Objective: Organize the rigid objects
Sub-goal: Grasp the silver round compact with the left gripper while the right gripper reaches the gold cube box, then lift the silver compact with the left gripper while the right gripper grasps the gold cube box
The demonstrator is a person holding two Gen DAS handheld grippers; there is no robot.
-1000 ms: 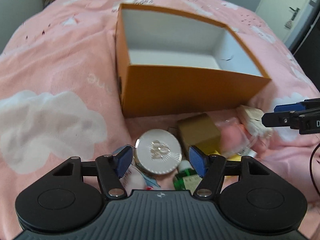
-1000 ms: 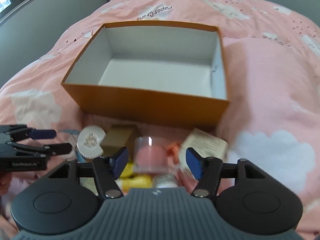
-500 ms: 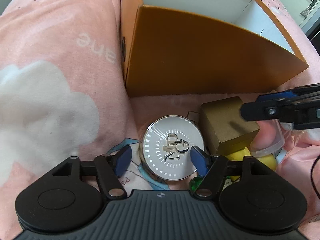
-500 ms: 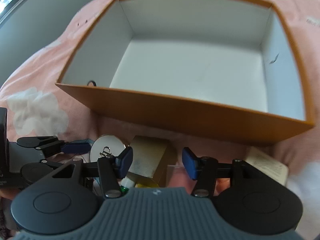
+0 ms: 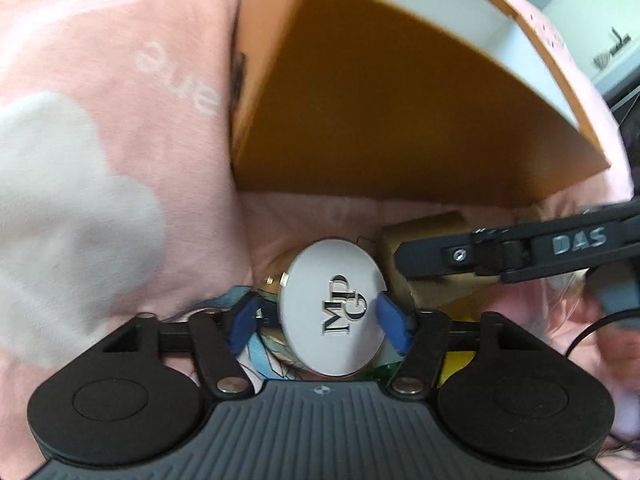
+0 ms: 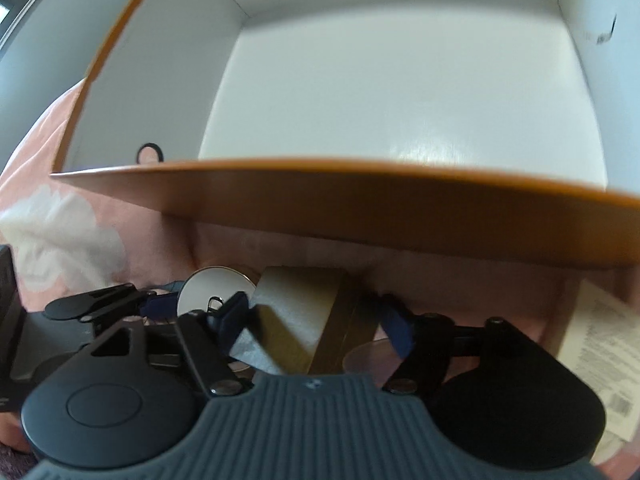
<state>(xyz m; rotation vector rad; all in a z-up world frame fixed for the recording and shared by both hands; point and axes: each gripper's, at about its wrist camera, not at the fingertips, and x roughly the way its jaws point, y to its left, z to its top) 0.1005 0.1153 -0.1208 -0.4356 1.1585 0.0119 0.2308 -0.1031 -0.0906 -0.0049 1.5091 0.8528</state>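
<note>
Orange box [image 5: 400,120], white inside; pink bedspread [image 5: 100,60], white clouds.

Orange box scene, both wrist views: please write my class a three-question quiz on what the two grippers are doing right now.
1. True or false: the orange box already holds an item.
2. Which item sits between the left gripper fingers?
A. round silver case
B. gold box
C. printed paper packet
3. Fill in: the right gripper fingers flank the ____ box.

Key:
1. False; the white interior that shows is bare.
2. A; the blue fingers sit at either edge of the case.
3. gold; it lies in front of the orange box on the pink bedspread.
</note>
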